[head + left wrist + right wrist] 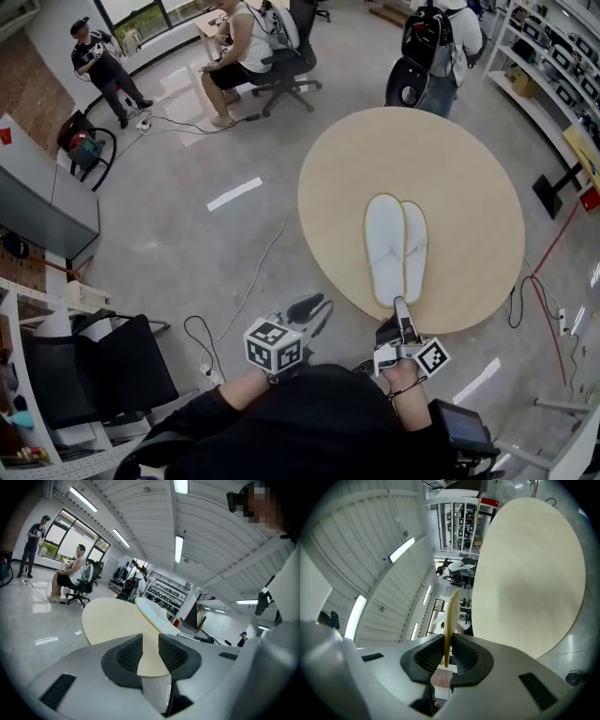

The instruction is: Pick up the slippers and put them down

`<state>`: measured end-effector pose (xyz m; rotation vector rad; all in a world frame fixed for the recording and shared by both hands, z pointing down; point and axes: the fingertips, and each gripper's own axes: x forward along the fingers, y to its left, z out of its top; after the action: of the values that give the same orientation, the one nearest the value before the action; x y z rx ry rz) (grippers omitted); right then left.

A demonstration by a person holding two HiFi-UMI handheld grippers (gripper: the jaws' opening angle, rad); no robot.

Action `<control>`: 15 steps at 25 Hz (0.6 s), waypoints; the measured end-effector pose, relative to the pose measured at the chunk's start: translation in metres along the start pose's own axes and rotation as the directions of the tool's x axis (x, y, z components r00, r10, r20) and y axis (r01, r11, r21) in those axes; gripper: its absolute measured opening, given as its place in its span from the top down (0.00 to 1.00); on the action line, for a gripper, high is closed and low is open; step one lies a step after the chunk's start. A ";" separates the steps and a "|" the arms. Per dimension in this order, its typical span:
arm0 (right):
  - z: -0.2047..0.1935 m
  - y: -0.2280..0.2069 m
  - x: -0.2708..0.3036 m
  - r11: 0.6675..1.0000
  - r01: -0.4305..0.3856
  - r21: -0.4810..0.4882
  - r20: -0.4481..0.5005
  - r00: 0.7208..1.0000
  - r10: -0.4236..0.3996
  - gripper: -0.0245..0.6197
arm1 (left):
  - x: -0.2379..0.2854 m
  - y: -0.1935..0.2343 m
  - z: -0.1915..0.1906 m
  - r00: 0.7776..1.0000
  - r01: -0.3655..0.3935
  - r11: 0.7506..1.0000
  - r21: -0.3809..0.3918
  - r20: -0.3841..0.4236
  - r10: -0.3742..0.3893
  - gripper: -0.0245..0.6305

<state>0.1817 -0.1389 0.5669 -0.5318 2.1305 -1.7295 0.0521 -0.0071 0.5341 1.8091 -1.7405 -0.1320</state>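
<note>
A pair of white slippers (394, 246) lies side by side over the round beige table (469, 169), toes pointing away from me. My right gripper (401, 317) is shut on their heel end near the table's front edge. In the right gripper view a thin yellowish slipper sole (451, 613) stands edge-on, pinched between the dark pads (465, 658) of the right gripper (447, 657). My left gripper (314, 312) hangs left of the table edge, open with nothing in it. In the left gripper view the left gripper (150, 651) shows table between its jaws, and the slippers (152, 613) appear raised beyond.
A person sits on an office chair (281, 56) at the back, another stands at the far left (101, 61), and one with a backpack (439, 37) stands behind the table. Cables (253, 281) cross the floor. A black chair (94, 375) is at my left, shelves (562, 84) at right.
</note>
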 end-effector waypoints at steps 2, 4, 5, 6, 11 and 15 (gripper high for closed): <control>-0.013 0.005 0.012 1.000 -0.006 -0.002 0.015 1.000 0.006 0.87 | -0.015 0.020 0.007 1.000 -0.003 1.000 -0.008 0.006 0.003 0.79; -0.027 0.011 0.024 1.000 -0.013 0.001 0.035 0.999 0.013 0.87 | -0.034 0.042 0.013 1.000 -0.006 1.000 -0.014 0.007 0.006 0.79; -0.034 0.014 0.030 1.000 -0.016 0.003 0.045 0.999 0.015 0.87 | -0.044 0.054 0.016 1.000 -0.010 1.000 -0.014 0.009 0.011 0.79; -0.041 0.016 0.036 1.000 -0.017 0.003 0.054 0.998 0.017 0.87 | -0.055 0.066 0.019 1.000 -0.019 1.000 -0.015 0.014 0.019 0.79; -0.068 0.019 0.073 1.000 -0.016 -0.006 0.085 0.996 0.017 0.87 | -0.106 0.122 0.022 0.995 -0.084 0.995 -0.053 0.051 0.087 0.79; -0.077 0.021 0.100 1.000 -0.005 -0.027 0.064 0.998 0.007 0.87 | -0.126 0.147 0.018 0.990 -0.119 0.986 -0.115 0.056 0.126 0.79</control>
<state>0.0559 -0.1189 0.5586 -0.5792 2.1110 -1.6605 -0.1006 0.1129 0.5493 1.6299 -1.8459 -0.2329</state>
